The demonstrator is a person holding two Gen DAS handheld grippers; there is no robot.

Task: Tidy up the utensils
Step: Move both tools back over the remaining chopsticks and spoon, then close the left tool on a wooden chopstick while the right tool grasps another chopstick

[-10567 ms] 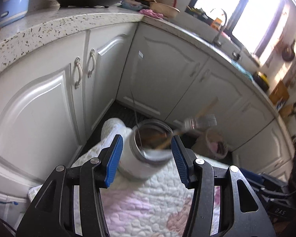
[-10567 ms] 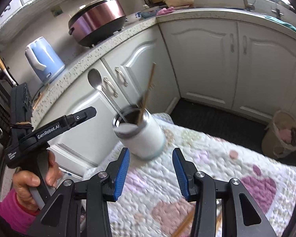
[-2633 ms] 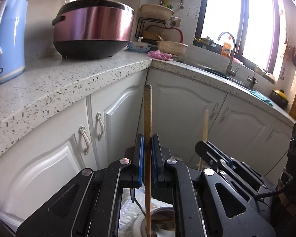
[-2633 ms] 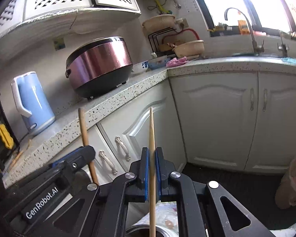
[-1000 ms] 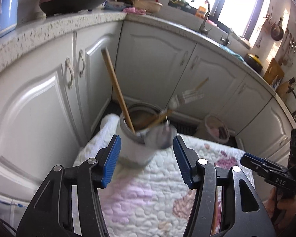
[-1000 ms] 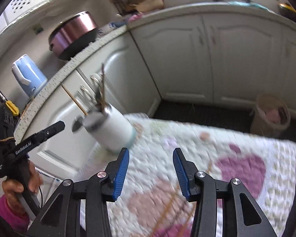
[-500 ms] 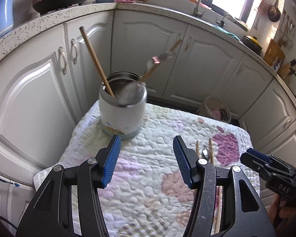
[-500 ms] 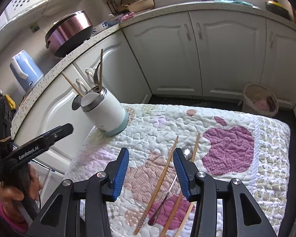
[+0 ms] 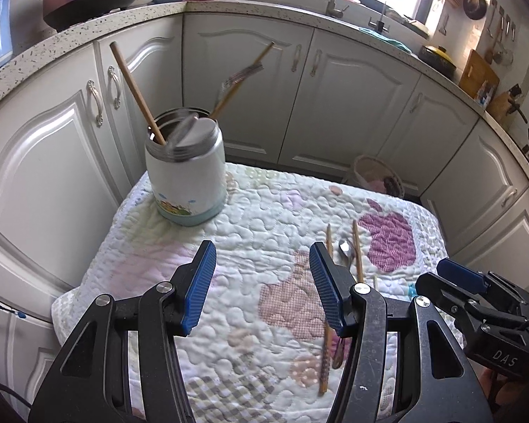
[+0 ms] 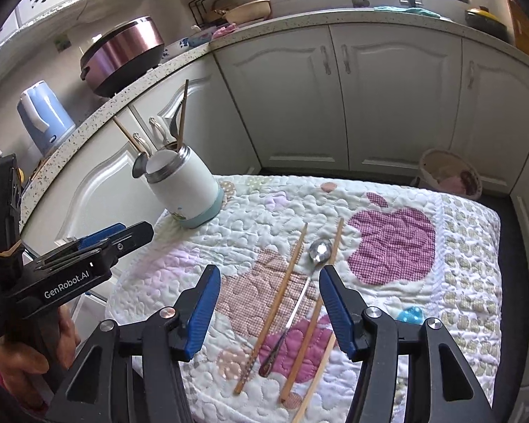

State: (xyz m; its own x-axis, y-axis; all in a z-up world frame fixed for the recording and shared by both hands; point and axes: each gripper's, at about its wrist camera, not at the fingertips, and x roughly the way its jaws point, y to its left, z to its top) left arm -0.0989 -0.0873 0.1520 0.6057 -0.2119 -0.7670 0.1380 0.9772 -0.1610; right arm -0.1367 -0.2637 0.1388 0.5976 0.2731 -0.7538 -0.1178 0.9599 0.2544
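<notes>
Progress, left wrist view: white jar [image 9: 187, 179] upright at far-left corner of the quilt [image 9: 264, 211], already holding chopsticks [image 9: 137, 91] and some metal utensils, blurred; left gripper [image 9: 262, 282] spread, nothing between its jaws, hovering over bare quilt nearer than the jar; spoon [image 9: 345, 248] and loose chopsticks to the right of the jar, partly hidden behind the right finger.

Right wrist view: right gripper [image 10: 268, 308] empty, jaws opening, hanging over the leftovers; three loose chopsticks [image 10: 282, 292] and the spoon [image 10: 319, 250] lie flat, well apart from the jar [image 10: 187, 190], to its right and nearer the camera.

Judgement: roughly half done; four pieces left to pick and drop into the jar.
</notes>
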